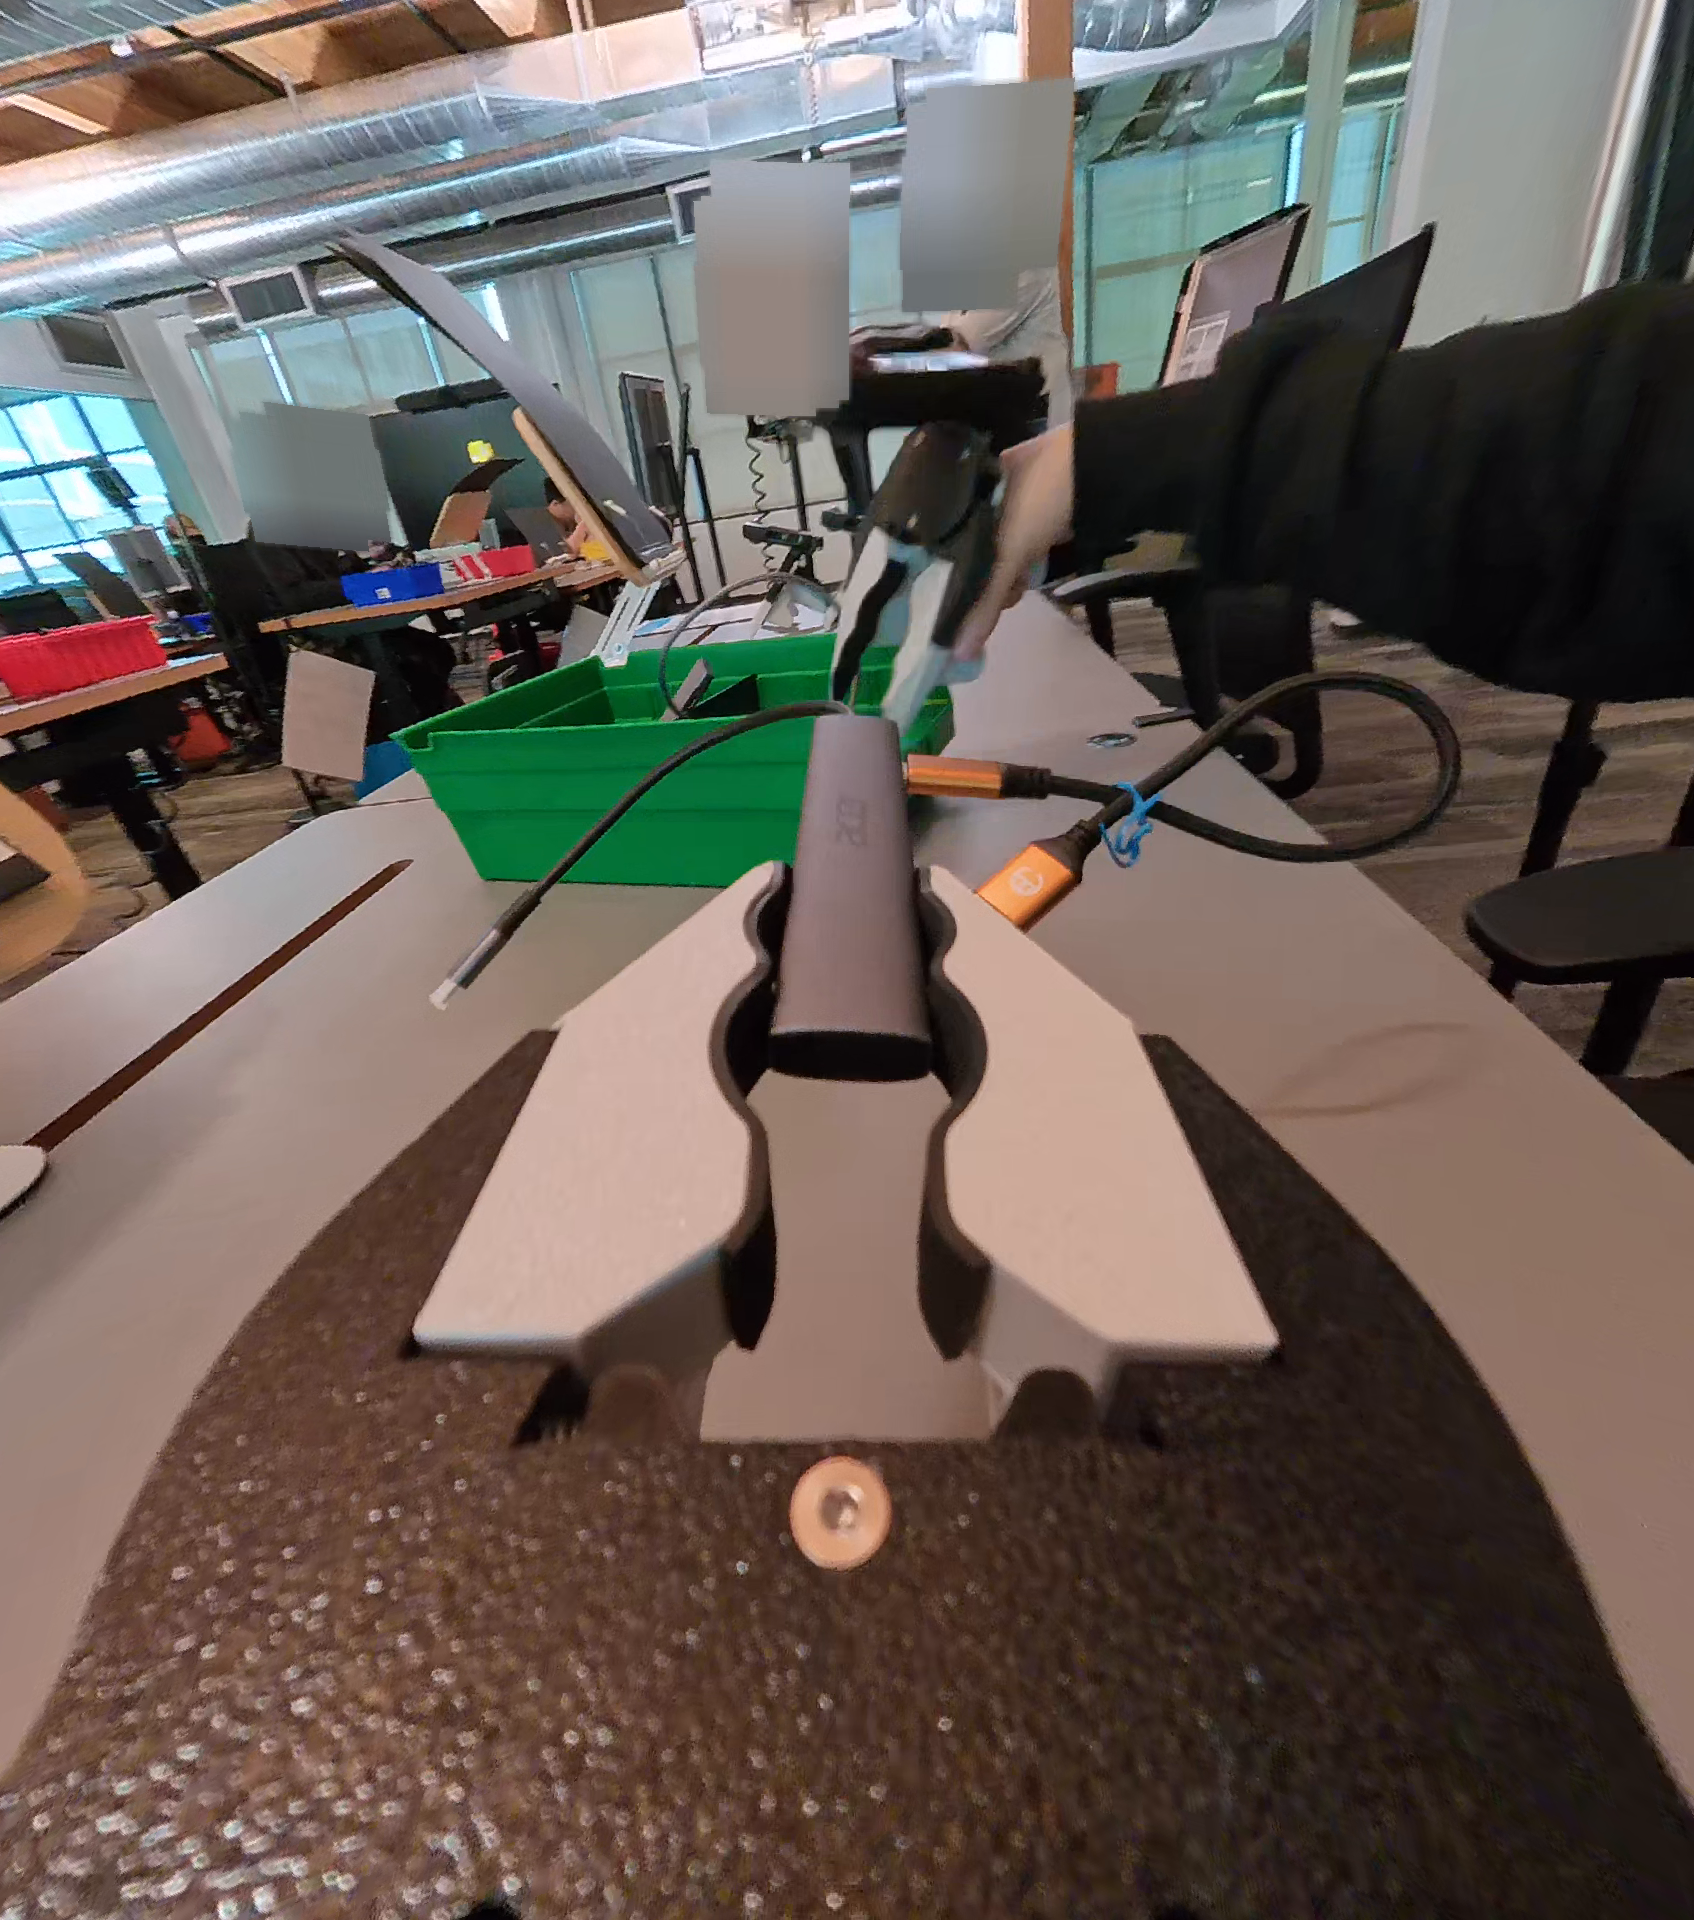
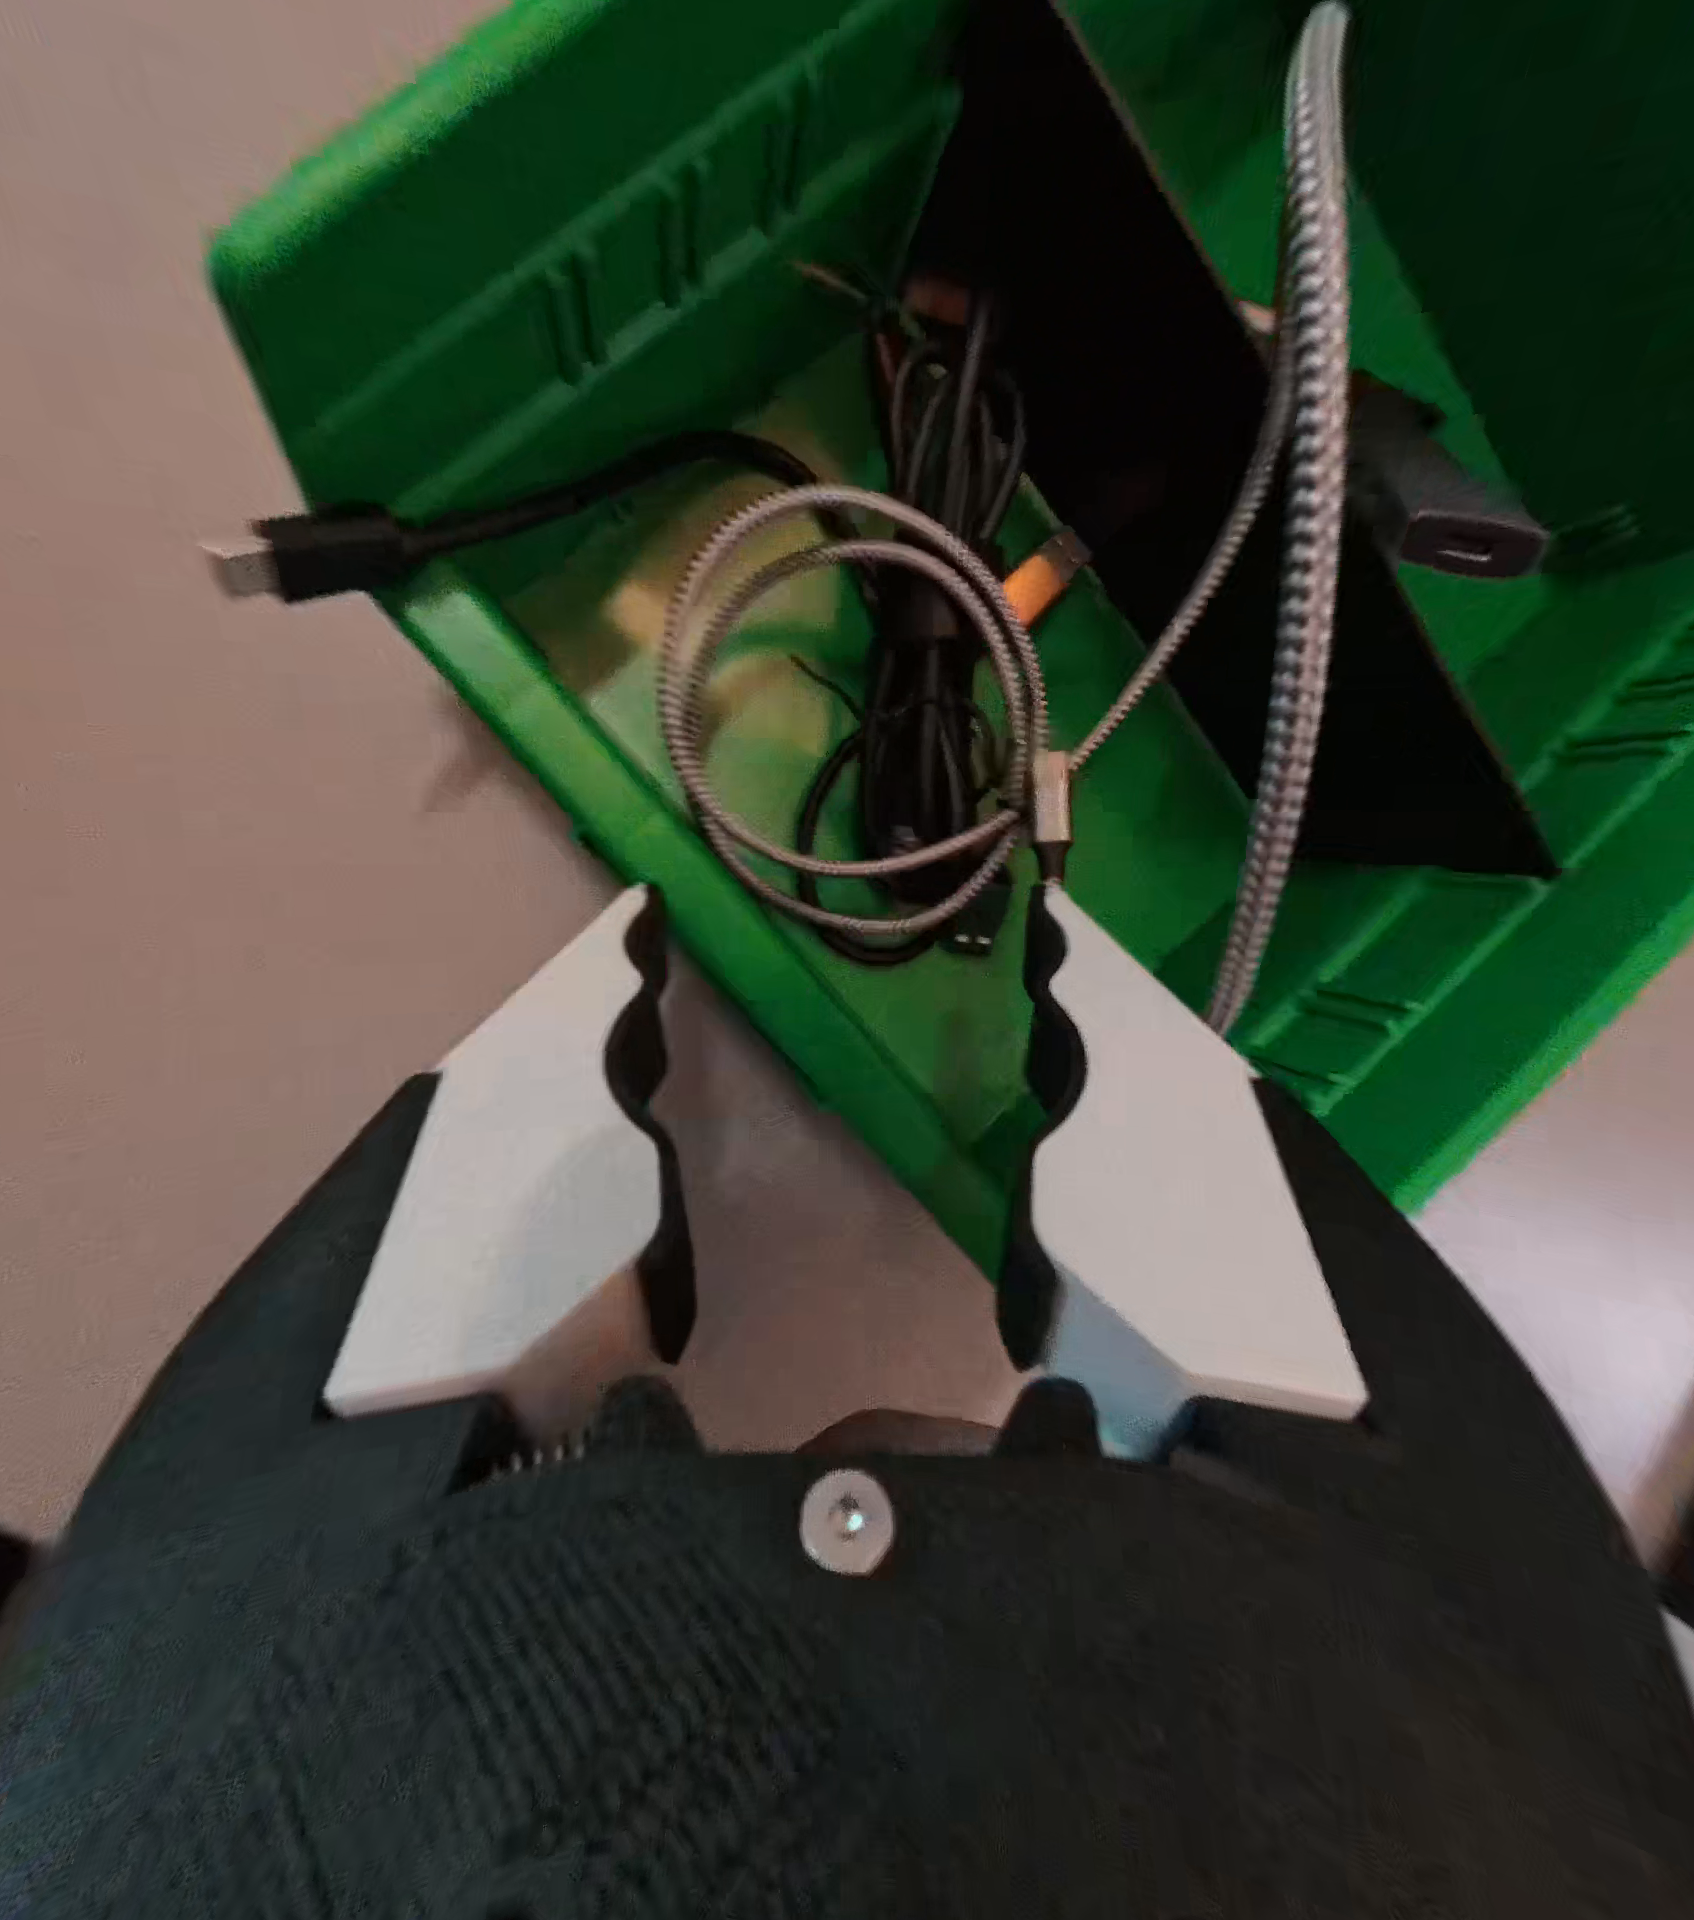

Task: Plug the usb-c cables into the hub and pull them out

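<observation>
Grey metal hub (image 1: 851, 894) sits pinched between the two pale fingers of the left tool (image 1: 848, 914), held flat and pointing away over the grey counter (image 1: 1342, 1039). One orange-ended cable (image 1: 957, 777) is plugged into the hub's right side, and its other orange plug (image 1: 1030, 881) just lies on the counter beside the tool, with a bit of blue tie (image 1: 1129, 826) on the black cord. The hub's own thin black lead (image 1: 614, 821) curves off to the left and ends in a small silver plug hanging free. Behind it all is a green bin (image 1: 614, 790), and the right tool (image 2: 848, 914) hangs above it, held by a hand (image 1: 1025, 520) in a black sleeve. From its own camera that right tool is spread wide with nothing in it, hovering over the bin's near corner (image 2: 718, 904). Inside there's a coiled grey braided cable (image 2: 864, 707) and a bundle of black cords (image 2: 926, 582), plus a black plug (image 2: 323, 551) poking out over the bin's edge. Another braided cable (image 2: 1300, 520) runs up out of the picture on the right. Pretty blurry over there, so can't tell much more.
</observation>
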Motion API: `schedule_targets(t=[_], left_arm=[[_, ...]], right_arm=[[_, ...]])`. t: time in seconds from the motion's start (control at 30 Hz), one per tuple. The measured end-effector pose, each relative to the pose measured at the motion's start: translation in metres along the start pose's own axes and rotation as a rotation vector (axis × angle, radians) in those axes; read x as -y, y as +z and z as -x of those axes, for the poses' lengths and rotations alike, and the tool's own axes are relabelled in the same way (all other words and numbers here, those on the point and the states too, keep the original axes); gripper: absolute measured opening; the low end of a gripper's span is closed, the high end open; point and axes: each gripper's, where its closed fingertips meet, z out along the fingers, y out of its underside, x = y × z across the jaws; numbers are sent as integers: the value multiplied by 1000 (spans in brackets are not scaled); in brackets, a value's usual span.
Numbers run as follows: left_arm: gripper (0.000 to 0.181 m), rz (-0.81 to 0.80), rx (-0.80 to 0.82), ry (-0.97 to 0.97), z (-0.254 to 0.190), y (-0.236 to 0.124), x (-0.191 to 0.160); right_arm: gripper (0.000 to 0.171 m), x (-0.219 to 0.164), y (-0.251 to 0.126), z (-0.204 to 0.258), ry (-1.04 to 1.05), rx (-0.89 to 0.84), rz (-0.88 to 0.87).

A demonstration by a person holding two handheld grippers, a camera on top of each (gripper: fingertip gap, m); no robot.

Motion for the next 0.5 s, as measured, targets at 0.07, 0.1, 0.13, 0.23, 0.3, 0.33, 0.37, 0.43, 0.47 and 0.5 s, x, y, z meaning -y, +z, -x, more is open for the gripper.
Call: schedule_targets(t=[0.07,0.1,0.13,0.23,0.3,0.33,0.37,0.43,0.47,0.5], left_arm=[[21,19,41,29,4,2,-2],[21,33,68,47,7,2,-3],[21,51,105,65,12,2,-5],[21,84,259,95,32,-1,-6],[21,94,355,101,45,-6,-5],[21,97,402,98,52,-9,-5],[21,106,455,87,59,-12,-6],[21,119,561,56,73,-20,-8],[21,127,605,30,79,-24,-11],[21,149,643,0,85,-28,-16]], right_arm=[[80,16,-11,19,78,142,-131],[80,31,-20,25,119,183,-227],[78,47,-29,32,164,215,-313],[75,110,-63,71,181,229,-663],[72,147,-73,117,119,236,-827],[77,165,-71,136,97,210,-898],[81,182,-65,152,81,179,-958],[63,210,-48,179,57,166,-1044],[64,222,-37,189,56,187,-1056],[66,233,-27,196,66,197,-1075]])
